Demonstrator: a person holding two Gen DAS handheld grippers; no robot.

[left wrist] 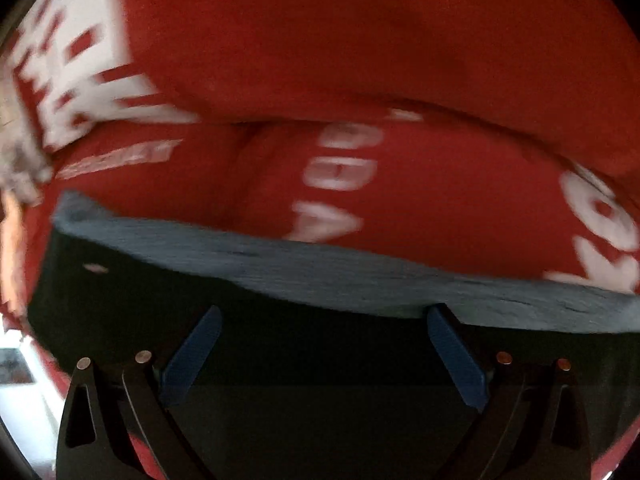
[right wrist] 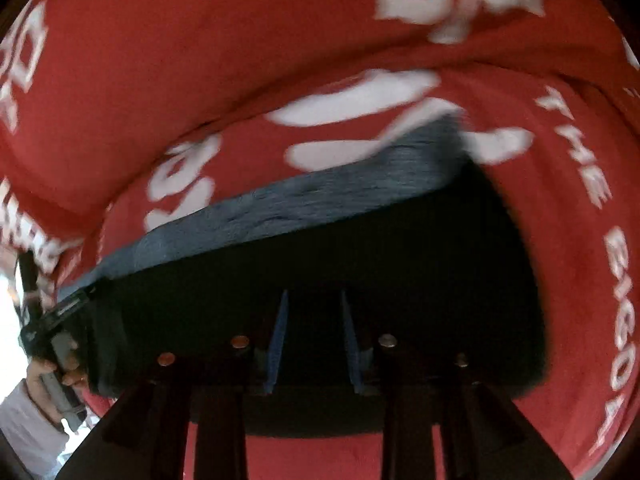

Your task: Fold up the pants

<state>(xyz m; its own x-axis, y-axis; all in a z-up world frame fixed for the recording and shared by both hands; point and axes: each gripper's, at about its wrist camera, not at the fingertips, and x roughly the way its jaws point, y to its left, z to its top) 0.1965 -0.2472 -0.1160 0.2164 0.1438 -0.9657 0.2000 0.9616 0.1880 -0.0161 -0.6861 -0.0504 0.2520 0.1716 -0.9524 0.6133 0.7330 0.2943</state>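
Already partly folded, by the look of it: the pants (left wrist: 280, 312) lie as a dark, flat slab with a grey-blue band along the far edge, right under both grippers. From the right wrist view the slab has a squared outline with a far corner ahead and to the right, which suggests at least one fold is in. How many layers there are I cannot tell; the fabric is too dark and the pictures are blurred.

Left gripper (left wrist: 320, 344): fingers spread wide, nothing between them, tips hanging over the dark fabric just short of the grey band. No pinch.

Right gripper (right wrist: 314, 340): fingers close together with a narrow gap. Whether cloth sits in that gap I cannot tell; it is black on black there.

Left to do, as a guess: another fold across to make the slab smaller, or only smoothing. Neither gripper plainly has hold of an edge, so any next fold needs a fresh grasp on the band or a corner.

Surroundings:
- Red cloth (left wrist: 360, 40) with white lettering covers the surface beyond and to both sides of the grippers; it is rucked into a ridge just past the pants.
- That ridge lies close to the grey band and could be caught in a grasp at that edge.
- A hand (right wrist: 52, 376) on the other gripper's handle, with a pale sleeve, shows far left of the right gripper.

Nothing else rests on the pants.
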